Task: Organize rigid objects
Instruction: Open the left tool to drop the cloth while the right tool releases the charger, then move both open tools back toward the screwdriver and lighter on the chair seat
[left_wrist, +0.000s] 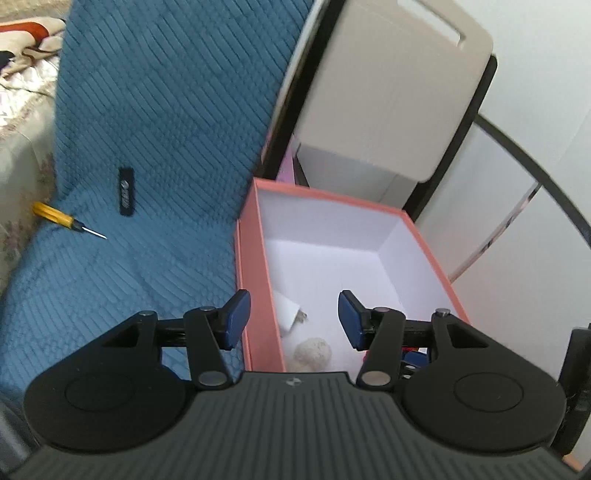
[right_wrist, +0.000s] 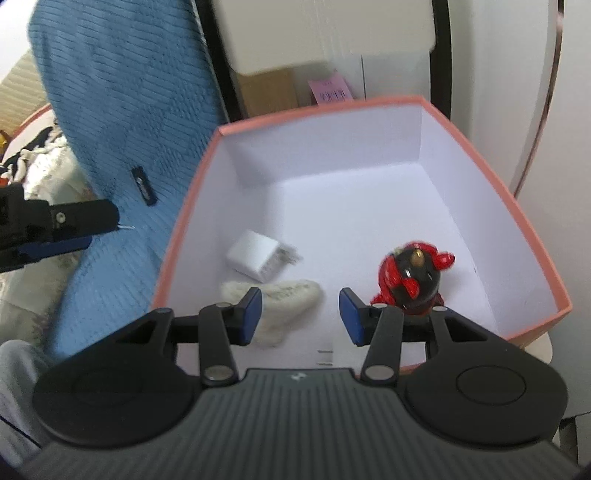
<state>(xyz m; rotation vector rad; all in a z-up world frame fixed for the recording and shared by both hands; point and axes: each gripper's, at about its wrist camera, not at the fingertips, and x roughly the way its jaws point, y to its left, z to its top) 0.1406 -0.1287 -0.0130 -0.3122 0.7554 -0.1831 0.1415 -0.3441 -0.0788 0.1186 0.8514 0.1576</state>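
Note:
A pink box (left_wrist: 255, 280) (right_wrist: 192, 192) with a white inside stands beside a blue quilted cover. In it lie a white charger plug (right_wrist: 255, 258) (left_wrist: 290, 312), a pale rough stone (right_wrist: 288, 295) (left_wrist: 312, 352) and a red and black figurine (right_wrist: 413, 275). My left gripper (left_wrist: 294, 319) hovers open over the box's near left wall, nothing between its blue pads. My right gripper (right_wrist: 301, 315) is open above the box's near end, empty, the stone to its left and the figurine to its right. A yellow-handled screwdriver (left_wrist: 55, 215) lies on the cover at far left.
The blue cover (left_wrist: 155, 129) drapes over a seat left of the box. A beige bin with a lid (left_wrist: 388, 85) and a black frame stand behind the box. Patterned bedding (left_wrist: 22, 74) lies far left. The left gripper's side (right_wrist: 55, 225) shows at the right wrist view's left edge.

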